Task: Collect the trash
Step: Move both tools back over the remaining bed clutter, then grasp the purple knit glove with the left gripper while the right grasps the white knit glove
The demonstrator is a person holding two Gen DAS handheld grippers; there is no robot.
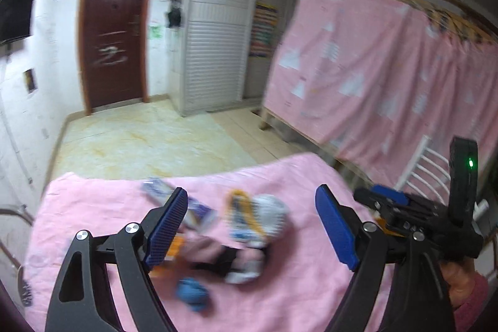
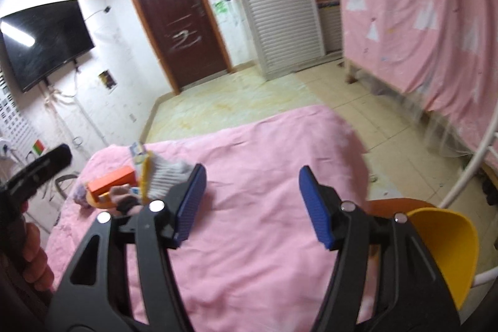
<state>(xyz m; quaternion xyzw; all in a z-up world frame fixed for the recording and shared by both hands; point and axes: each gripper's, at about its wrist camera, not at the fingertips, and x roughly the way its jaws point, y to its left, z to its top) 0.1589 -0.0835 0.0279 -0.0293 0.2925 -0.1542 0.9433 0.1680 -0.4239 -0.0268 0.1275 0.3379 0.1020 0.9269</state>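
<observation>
A heap of trash lies on the pink cloth (image 1: 295, 294). It holds a white and blue wrapper (image 1: 261, 213), a purple and white packet (image 1: 174, 198), an orange box (image 1: 175, 249) and a blue crumpled lump (image 1: 191, 294). My left gripper (image 1: 252, 227) hangs open just above the heap, and its blue pads touch nothing. In the right wrist view the orange box (image 2: 112, 182) and a white striped wrapper (image 2: 165, 176) lie left of my right gripper (image 2: 252, 206). That gripper is open over bare pink cloth (image 2: 249, 254).
A yellow plastic container (image 2: 442, 248) sits at the cloth's right edge, beside a white metal frame (image 2: 476, 157). A pink curtained bunk (image 1: 373, 67) fills the right side. Tiled floor (image 1: 149, 142) leads to a brown door (image 1: 112, 30). A TV (image 2: 46, 42) hangs on the left wall.
</observation>
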